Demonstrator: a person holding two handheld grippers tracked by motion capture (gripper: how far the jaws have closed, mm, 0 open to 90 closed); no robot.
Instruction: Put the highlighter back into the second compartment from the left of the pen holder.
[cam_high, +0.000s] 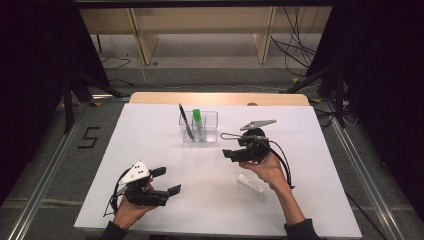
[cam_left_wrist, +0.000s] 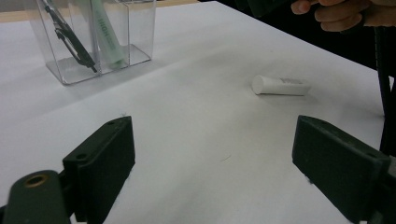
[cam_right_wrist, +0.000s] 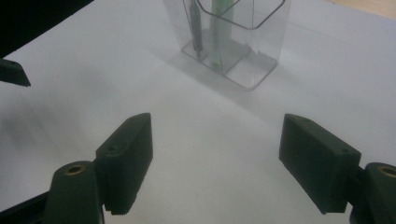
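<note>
Jaws of both the left gripper (cam_high: 162, 181) and right gripper (cam_high: 232, 149) released, white tube (cam_high: 250, 183) loose on table (cam_high: 150, 145).

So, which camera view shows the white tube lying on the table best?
The left gripper view: the white tube lies there in full, with its round end turned to the camera. The high view shows it small, close to the person's right hand. The right gripper view looks toward the clear holder instead.

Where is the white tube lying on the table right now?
In the high view the white tube lies flat on the table's right half, just below the right claw and nearer the person than the clear holder.
</note>
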